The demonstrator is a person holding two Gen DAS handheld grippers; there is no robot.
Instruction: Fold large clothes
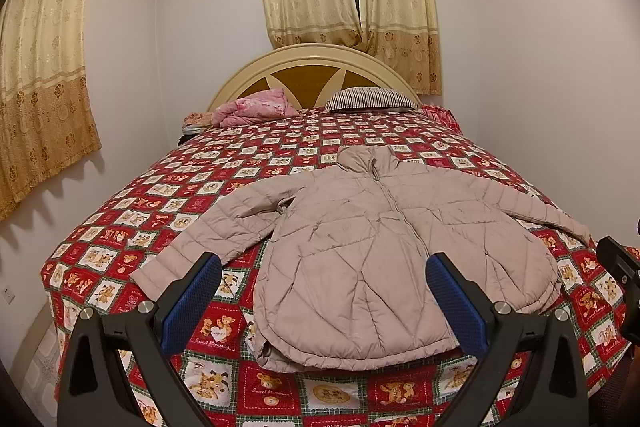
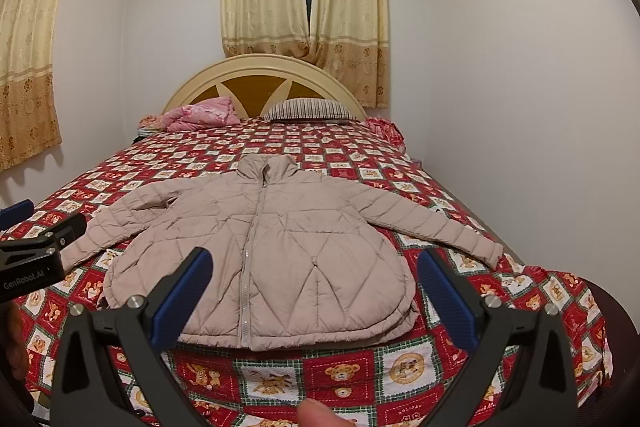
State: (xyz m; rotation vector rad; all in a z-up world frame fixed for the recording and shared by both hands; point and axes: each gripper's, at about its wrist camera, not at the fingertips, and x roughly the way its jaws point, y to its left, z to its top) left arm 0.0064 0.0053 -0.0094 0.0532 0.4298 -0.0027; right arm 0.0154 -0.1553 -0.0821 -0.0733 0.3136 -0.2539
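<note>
With both my left gripper (image 1: pixel 324 291) and right gripper (image 2: pixel 314 287) spread wide and empty, the jacket (image 2: pixel 256 247) lies flat mid-frame on the bed (image 2: pixel 340 379); I judge each sleeve should fold inward first.

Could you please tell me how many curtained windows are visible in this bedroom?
2: one set of curtains hangs behind the headboard, the other curtains on the left wall. Others may be out of view.

Blurred fingertip (image 2: pixel 316 414) cut off by bottom edge.
</note>
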